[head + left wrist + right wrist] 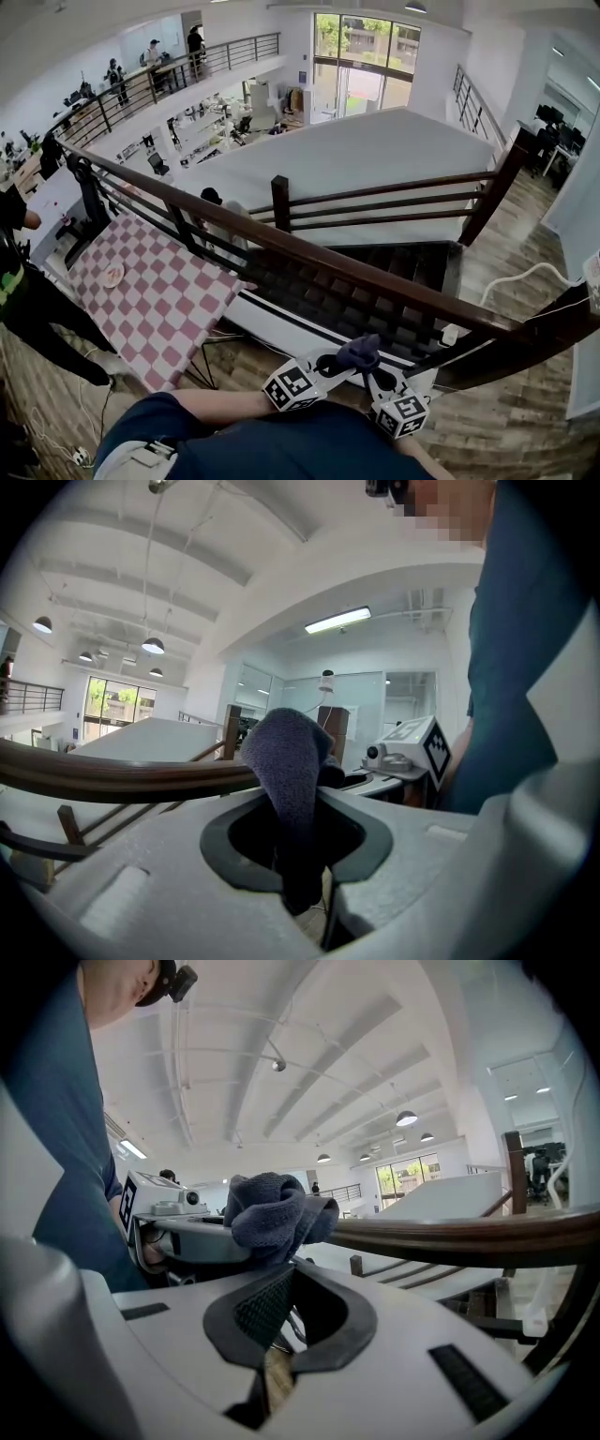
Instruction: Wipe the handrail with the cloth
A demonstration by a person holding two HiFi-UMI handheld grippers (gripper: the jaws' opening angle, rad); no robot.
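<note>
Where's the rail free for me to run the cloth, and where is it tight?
The handrail top is bare along its whole visible run, from the end beside the checked table down to the bend at right. The only crowding is near you, where the left gripper, clamping the cloth, meets the right gripper.

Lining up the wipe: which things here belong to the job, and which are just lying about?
In the job:
handrail
cloth
left tool
right tool

Lying about:
checkered table
plate
</note>
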